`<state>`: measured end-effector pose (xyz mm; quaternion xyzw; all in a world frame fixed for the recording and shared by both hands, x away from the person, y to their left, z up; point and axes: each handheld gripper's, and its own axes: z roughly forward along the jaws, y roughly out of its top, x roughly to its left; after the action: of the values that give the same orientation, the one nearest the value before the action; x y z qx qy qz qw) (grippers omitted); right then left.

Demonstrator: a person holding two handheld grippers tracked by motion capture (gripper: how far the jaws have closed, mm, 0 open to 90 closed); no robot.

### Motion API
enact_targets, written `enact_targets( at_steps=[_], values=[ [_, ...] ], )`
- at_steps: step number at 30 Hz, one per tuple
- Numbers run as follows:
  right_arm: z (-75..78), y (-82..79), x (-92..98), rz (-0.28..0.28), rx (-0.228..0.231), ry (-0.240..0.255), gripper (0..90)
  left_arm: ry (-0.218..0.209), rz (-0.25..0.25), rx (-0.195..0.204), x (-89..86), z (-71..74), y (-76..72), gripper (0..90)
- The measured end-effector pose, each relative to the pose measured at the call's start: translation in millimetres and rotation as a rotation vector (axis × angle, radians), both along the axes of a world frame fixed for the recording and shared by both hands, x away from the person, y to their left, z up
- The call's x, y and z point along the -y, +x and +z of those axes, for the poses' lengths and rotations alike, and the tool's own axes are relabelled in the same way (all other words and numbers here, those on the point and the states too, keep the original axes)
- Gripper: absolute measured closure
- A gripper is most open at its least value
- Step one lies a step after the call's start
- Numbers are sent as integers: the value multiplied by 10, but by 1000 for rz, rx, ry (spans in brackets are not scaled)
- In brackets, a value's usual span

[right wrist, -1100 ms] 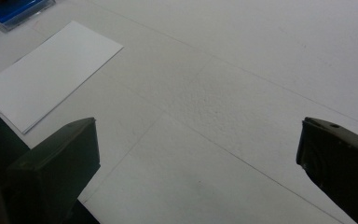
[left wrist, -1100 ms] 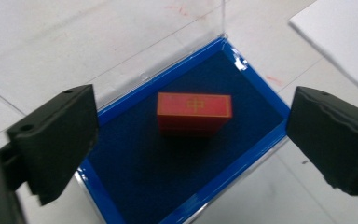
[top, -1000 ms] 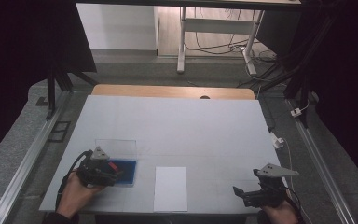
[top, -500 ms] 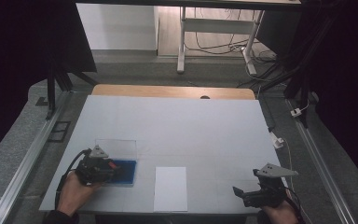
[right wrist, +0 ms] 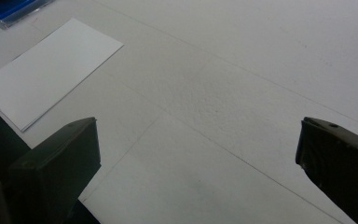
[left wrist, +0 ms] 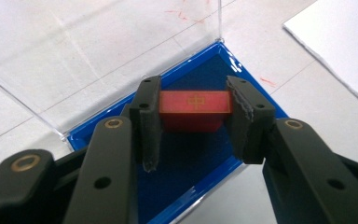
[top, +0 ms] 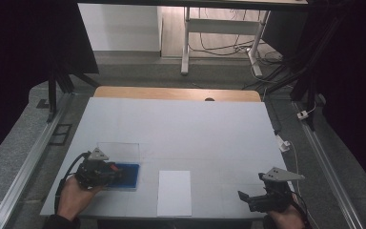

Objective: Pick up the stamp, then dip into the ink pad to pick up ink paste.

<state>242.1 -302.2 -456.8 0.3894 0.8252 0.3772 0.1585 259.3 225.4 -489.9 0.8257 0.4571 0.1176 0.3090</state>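
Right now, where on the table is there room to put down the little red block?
The far half of the table is bare. So is the patch between the white sheet and the right tongs. It is crowded at the blue tray, where the left tongs hold the red block.

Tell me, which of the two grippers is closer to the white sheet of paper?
The left. The left gripper is clamped on a red block in the blue tray just beside the white paper. The right gripper sits open, farther off on the paper's other side.

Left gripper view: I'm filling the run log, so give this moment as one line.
left tongs: shut on red block | block in blue tray | right tongs: open, over table
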Motion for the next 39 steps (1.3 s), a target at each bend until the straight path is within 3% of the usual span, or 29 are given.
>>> enact_targets(
  at_steps=[7, 15, 25, 31, 35, 39],
  values=[
    [0, -1, 0, 1, 0, 1, 0, -26, 6, 29, 2, 64, -44, 586],
    [-2, -3, -1, 4, 2, 3, 14, -18, 4, 73, 36, 155, -117, 586],
    [2, 0, -1, 5, 1, 0, 13, -22, 7, 73, 41, 175, -119, 586],
    [0, -4, 3, 2, 1, 7, 13, -17, -1, 64, 52, 145, -88, 586],
    [0, 0, 2, 2, -3, 2, 13, -68, -2, 10, 26, 75, -17, 586],
    [-1, 1, 1, 2, -5, 3, 13, -54, 4, -6, 13, 27, 22, 586]
  ],
)
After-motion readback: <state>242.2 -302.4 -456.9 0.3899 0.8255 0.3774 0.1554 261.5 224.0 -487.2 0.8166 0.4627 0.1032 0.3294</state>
